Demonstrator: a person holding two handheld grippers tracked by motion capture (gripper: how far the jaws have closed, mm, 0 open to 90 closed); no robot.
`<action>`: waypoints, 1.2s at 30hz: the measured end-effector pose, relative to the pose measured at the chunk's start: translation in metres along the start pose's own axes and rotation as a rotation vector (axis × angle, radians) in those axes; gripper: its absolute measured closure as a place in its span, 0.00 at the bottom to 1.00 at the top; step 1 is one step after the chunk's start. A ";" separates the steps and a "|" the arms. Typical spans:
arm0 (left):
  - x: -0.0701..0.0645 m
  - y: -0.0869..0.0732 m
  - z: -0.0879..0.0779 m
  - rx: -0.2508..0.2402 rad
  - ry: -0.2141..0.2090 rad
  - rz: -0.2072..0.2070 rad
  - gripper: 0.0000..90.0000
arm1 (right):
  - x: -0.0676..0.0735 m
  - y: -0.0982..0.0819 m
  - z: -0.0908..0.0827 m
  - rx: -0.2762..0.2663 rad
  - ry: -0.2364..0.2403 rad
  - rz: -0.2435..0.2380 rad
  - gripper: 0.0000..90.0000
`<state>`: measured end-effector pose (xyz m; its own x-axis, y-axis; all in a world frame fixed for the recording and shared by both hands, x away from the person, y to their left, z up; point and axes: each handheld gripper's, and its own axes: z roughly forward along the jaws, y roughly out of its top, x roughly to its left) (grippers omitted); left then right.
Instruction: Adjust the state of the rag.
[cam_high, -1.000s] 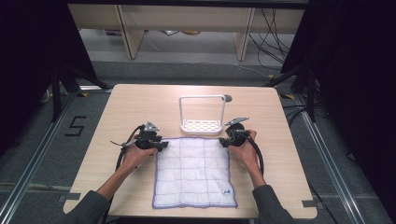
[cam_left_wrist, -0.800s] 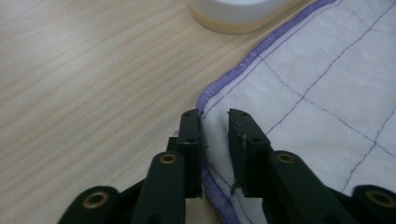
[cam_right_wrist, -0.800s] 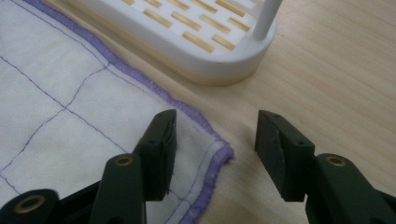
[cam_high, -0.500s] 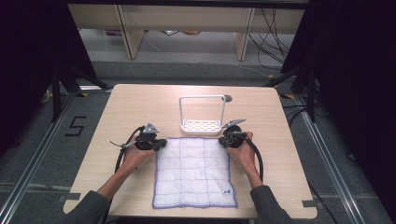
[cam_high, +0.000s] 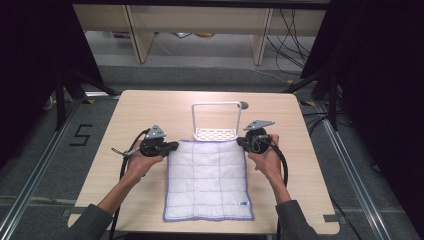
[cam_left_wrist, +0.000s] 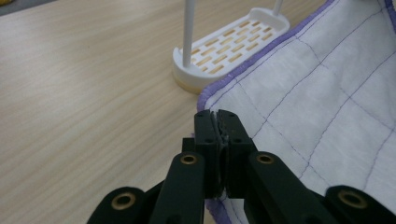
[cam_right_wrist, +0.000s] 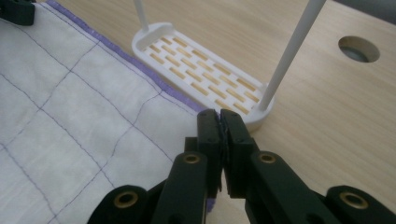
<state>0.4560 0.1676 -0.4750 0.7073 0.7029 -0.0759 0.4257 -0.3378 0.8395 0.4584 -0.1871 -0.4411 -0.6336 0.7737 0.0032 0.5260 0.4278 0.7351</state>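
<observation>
- At the far left corner of the white quilted cloth with purple stitched grid and purple hem (cam_high: 207, 177), the left hand-held gripper (cam_high: 172, 145) has its black jaws pressed together on the cloth's edge; in the left gripper view the hem is pinched between the pads (cam_left_wrist: 219, 128).
- At the far right corner, the right hand-held gripper (cam_high: 241, 142) is likewise clamped on the cloth; the right gripper view shows the purple corner caught between its closed jaws (cam_right_wrist: 219, 126).
- Both sets of jaws have just been closing, with the cloth's corners between them.
- Each hand-held gripper carries a grey three-cornered plate on top and trails a black cable back along the person's forearm.
- The cloth lies spread flat on the pale wooden bench (cam_high: 150, 110), its near hem close to the bench's front edge and a small blue label (cam_high: 243, 203) near its near right corner.
- Just beyond the cloth's far hem stands a white plastic rack with a slotted base and a thin upright hoop (cam_high: 216, 133); the hem runs right beside the base, possibly touching it.
- Past the rack, a round hole (cam_high: 243, 105) sits in the bench top near its far edge.
</observation>
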 end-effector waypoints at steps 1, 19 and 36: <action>0.000 0.001 -0.001 -0.006 -0.002 0.000 0.96 | 0.001 0.001 -0.004 0.004 0.003 0.006 0.98; -0.019 0.007 -0.038 -0.064 -0.067 0.057 0.96 | 0.019 -0.003 -0.048 -0.079 0.025 -0.047 0.98; -0.071 -0.050 -0.075 -0.019 -0.166 0.144 0.96 | 0.051 -0.064 -0.080 -0.069 0.084 -0.115 0.98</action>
<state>0.3420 0.1816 -0.4708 0.8440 0.5347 -0.0405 0.3035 -0.4141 0.8582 0.3465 -0.2126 -0.4338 -0.7342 0.6783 -0.0286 0.4093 0.4758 0.7785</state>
